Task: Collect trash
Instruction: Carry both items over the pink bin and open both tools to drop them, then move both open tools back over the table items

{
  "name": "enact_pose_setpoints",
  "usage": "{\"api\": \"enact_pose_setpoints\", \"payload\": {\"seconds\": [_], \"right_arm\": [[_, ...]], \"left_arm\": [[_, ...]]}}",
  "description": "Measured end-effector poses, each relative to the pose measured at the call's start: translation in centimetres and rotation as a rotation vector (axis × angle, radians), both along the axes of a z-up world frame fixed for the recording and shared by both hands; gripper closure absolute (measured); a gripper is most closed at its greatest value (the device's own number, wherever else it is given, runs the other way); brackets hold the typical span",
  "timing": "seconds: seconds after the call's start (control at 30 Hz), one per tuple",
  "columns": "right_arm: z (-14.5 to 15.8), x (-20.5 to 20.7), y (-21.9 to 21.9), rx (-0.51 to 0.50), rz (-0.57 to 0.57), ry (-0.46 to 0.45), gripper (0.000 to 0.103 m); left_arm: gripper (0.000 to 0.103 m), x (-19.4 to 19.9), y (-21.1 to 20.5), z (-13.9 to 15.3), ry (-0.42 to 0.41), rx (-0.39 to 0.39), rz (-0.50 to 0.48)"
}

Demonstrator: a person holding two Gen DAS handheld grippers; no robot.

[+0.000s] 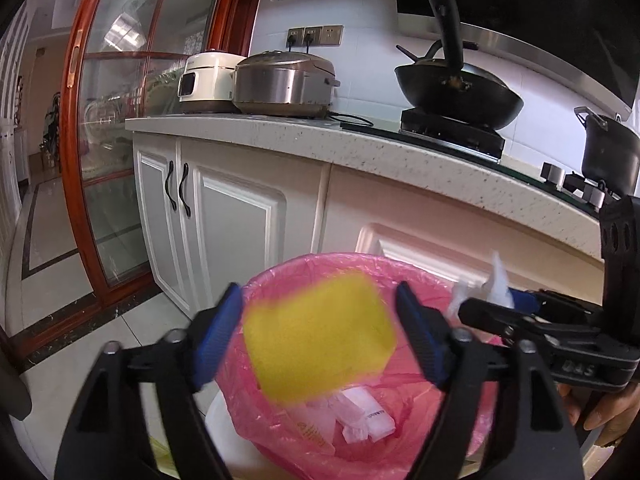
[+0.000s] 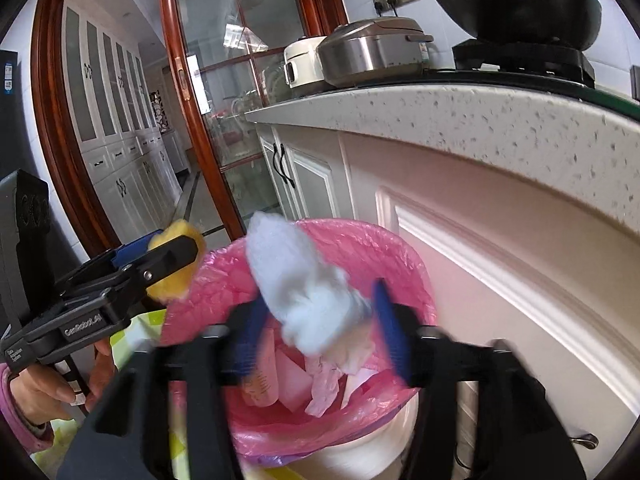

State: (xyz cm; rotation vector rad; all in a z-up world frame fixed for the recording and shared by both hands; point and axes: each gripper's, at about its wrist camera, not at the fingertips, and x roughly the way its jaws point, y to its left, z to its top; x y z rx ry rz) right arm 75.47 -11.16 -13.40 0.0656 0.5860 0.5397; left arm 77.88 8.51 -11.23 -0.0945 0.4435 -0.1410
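Both grippers hang open over the white bin with the pink plastic liner (image 1: 404, 276): the left gripper (image 1: 320, 340) has let go of a yellow sponge block (image 1: 320, 336) and the right gripper (image 2: 320, 332) of a crumpled white tissue wad (image 2: 304, 292), each loose between the jaws toward 12 o'clock, so this drop looks nearly done.

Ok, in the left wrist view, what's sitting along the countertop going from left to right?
White rice cooker → stainless steel rice cooker → black wok on its burner → black stockpot at the right edge.

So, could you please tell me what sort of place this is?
Most likely a home kitchen: a wok sits on a stove, two rice cookers stand on a speckled countertop, and a bin with a pink liner stands by white cabinets.
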Motion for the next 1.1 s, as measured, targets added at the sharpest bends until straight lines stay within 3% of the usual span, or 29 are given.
{"api": "enact_pose_setpoints", "payload": {"seconds": [0.17,0.4,0.53,0.6,0.77,0.93,1.1], "right_arm": [[0.3,-0.9,-0.5,-0.025,-0.001,-0.013,0.041],[4.6,-7.5,-2.8,-0.031,0.027,-0.070,0.041],[8.3,-13.8,-4.3,-0.001,0.035,-0.113,0.039],[9.8,-17.0,-5.2,0.015,0.032,-0.124,0.028],[12.9,-26.8,-7.3,0.007,0.008,-0.173,0.018],[13.5,-34.4,-9.2,-0.021,-0.041,-0.187,0.018],[11.8,-41.5,-11.9,-0.006,-0.098,-0.158,0.018]], "left_arm": [[0.022,-1.1,0.4,0.0,-0.004,0.001,0.023],[0.018,-7.3,1.0,3.3,-0.053,0.032,0.038],[0.004,-14.1,0.0,6.6,-0.112,0.058,0.029],[0.005,-18.8,-1.1,8.4,-0.135,0.071,-0.005],[0.005,-27.9,-3.2,11.0,-0.144,0.076,-0.028],[0.005,-36.8,-4.7,11.8,-0.139,0.050,-0.019],[0.005,-43.2,-5.7,10.3,-0.102,0.010,-0.041]]}}
